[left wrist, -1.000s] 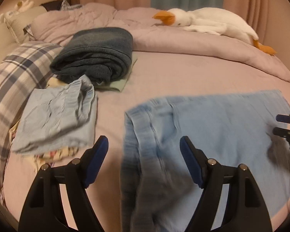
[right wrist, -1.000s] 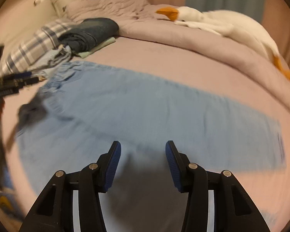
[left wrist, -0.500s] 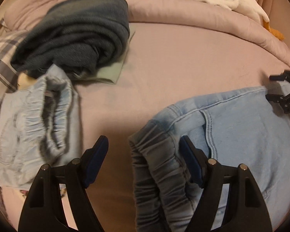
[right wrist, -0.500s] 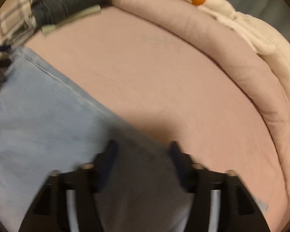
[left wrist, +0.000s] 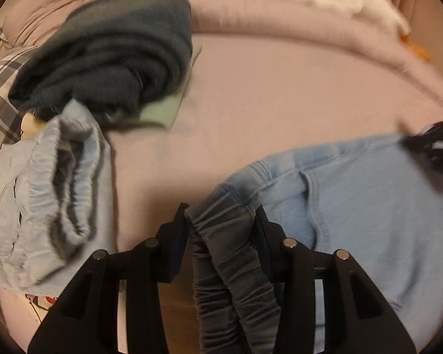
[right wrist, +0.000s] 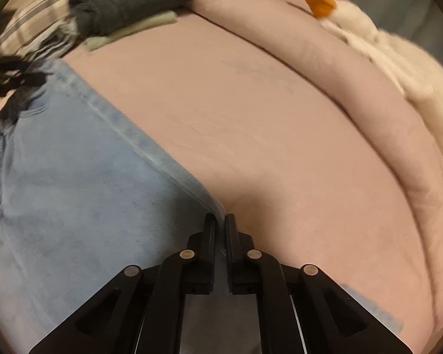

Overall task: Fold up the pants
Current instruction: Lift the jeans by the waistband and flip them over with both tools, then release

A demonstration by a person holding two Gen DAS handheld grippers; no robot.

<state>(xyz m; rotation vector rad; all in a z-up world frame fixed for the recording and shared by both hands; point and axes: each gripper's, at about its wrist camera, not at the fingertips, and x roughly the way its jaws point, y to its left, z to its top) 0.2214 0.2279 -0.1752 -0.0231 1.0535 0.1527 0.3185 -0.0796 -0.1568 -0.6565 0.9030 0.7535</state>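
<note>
Pink bed [right wrist: 251,112] beneath: my left tongs [left wrist: 221,218] clamp the pants [left wrist: 369,206] waistband, my right tongs [right wrist: 220,224] pinch their leg edge.

Two denim pants [left wrist: 369,206] [left wrist: 44,206], one dark towel [left wrist: 112,56], one plush duck [right wrist: 392,53].

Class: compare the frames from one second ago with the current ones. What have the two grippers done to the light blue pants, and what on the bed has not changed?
Both grippers went from open above the cloth to shut on it. The left gripper dropped and clamped the gathered waistband of the light blue pants; the right gripper closed on their far side edge. The pants remain flat on the bed. The folded dark sweater, folded jeans and goose plush stayed put.
</note>
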